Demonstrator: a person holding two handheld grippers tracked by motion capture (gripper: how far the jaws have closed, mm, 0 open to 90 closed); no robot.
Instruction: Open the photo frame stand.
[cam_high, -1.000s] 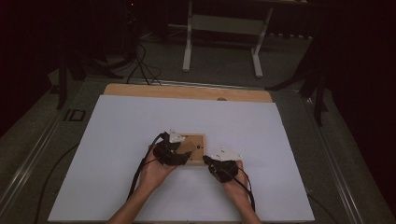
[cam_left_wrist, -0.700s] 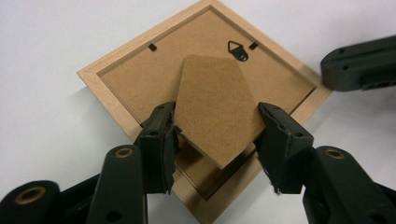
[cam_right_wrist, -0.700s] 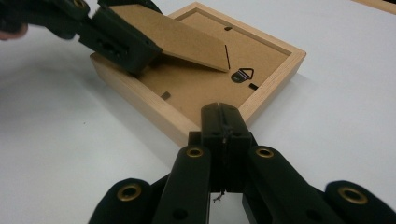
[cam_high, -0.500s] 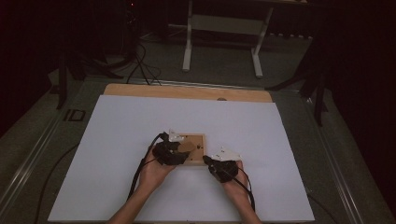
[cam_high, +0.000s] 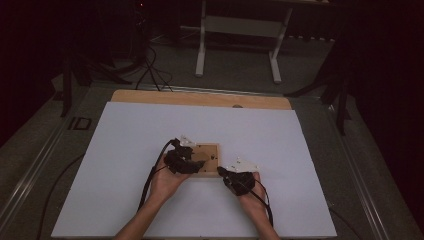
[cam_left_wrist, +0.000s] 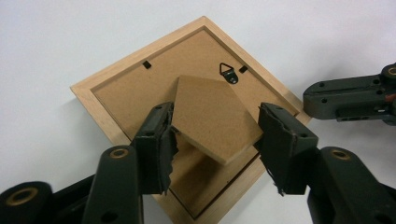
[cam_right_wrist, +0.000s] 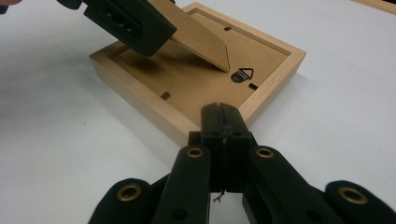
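Little had moved since the earlier frames: both your hands and the frame (cam_high: 206, 159) sat where they were, and only your left gripper's (cam_left_wrist: 215, 140) jaws had shifted, closing a little and then opening again around the stand (cam_left_wrist: 212, 116).

Your left gripper had its jaws set wide, one on either side of the stand. The left pad (cam_left_wrist: 161, 140) lay against the stand's edge; the right pad stood just off the opposite edge with a sliver of space showing, so you had the stand bracketed rather than pinched. That stand was a brown board flap, tilted up off the backing (cam_left_wrist: 135, 91) at the end nearest your gripper and meeting it near the hanger (cam_left_wrist: 229, 73).

Your right gripper (cam_right_wrist: 223, 122) had its jaws fully together with nothing between them. Its tip rested at the frame's near corner, touching or just short of the wooden edge; I could not tell which.

Moving outward, the frame lay face down, so its brown backing faced up inside the pale wood border. Small black tabs (cam_left_wrist: 147, 64) showed along the inner edge. In the high view your left gripper (cam_high: 184, 161) sat over the frame's left part and your right gripper (cam_high: 235, 177) at its lower right corner.

Around the frame spread the white sheet (cam_high: 125, 150) covering the table (cam_high: 150, 96), whose wooden far edge showed beyond it.
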